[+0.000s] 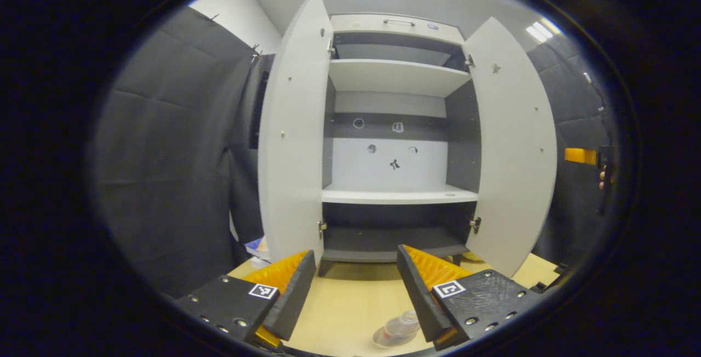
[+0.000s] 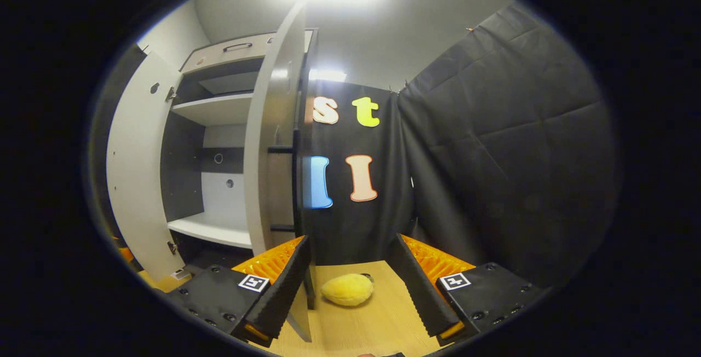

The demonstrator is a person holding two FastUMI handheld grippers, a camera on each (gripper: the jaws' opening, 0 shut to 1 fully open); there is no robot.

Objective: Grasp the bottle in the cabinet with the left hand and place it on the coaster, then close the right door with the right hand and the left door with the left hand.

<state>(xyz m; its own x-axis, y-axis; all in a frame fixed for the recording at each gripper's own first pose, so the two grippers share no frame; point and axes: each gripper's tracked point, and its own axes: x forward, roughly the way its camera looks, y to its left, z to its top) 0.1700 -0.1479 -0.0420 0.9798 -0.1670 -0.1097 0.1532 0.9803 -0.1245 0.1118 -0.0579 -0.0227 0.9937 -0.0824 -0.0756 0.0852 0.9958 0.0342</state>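
The clear plastic bottle (image 1: 398, 327) stands on the wooden table (image 1: 350, 302), low in the left gripper view. A pale round coaster (image 1: 381, 338) shows under its base. My left gripper (image 1: 357, 255) hangs open above it, touching nothing, and faces the white cabinet (image 1: 397, 195). The cabinet's left door (image 1: 293, 138) and right door (image 1: 512, 149) both stand wide open, and the shelves are bare. In the right gripper view my right gripper (image 2: 349, 239) is open just beyond the right door (image 2: 271, 154), its left finger close to the door's edge by the black handle (image 2: 296, 187).
A yellow lemon-like object (image 2: 348, 289) lies on the table (image 2: 378, 313) between the right gripper's fingers. Black cloth walls stand close on both sides of the cabinet. A hand (image 1: 601, 179) shows at the far right edge of the left gripper view.
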